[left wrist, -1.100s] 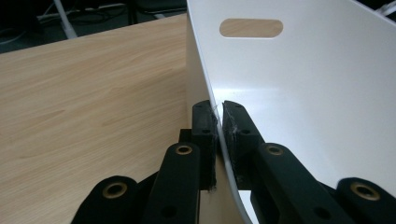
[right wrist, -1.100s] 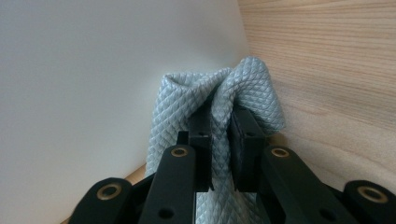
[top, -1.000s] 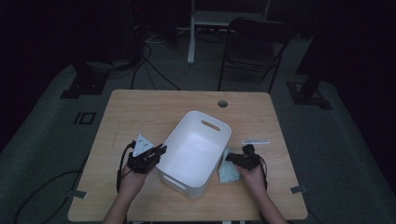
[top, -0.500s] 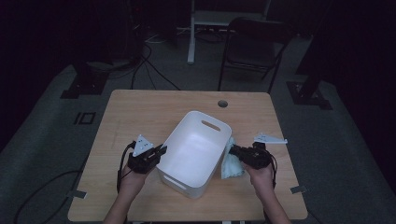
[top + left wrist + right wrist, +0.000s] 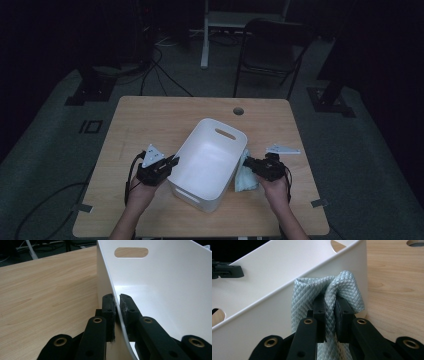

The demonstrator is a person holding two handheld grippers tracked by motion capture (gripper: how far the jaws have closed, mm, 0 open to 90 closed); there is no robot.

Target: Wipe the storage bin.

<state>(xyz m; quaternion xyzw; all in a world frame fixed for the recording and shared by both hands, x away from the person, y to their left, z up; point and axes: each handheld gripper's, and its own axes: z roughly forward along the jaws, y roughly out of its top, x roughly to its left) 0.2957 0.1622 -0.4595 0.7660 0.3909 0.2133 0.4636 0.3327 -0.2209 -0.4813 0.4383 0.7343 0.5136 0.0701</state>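
A white plastic bin (image 5: 207, 155) with handle slots sits in the middle of the wooden table (image 5: 150, 120). My left gripper (image 5: 172, 162) is shut on the bin's left wall; in the left gripper view the thin white rim (image 5: 117, 307) runs between the pads. My right gripper (image 5: 248, 165) is shut on a pale blue quilted cloth (image 5: 245, 177) just right of the bin. In the right gripper view the cloth (image 5: 329, 292) bunches up between the pads, hanging against the bin's outer wall (image 5: 274, 307).
A round cable hole (image 5: 238, 110) lies in the table's far side. A dark folding chair (image 5: 272, 50) and a white stand (image 5: 205, 35) are on the floor beyond the table. Cables trail on the floor at left.
My right gripper has risen a little with the cloth, lifting it off the table beside the bin. The left gripper and bin have stayed put.
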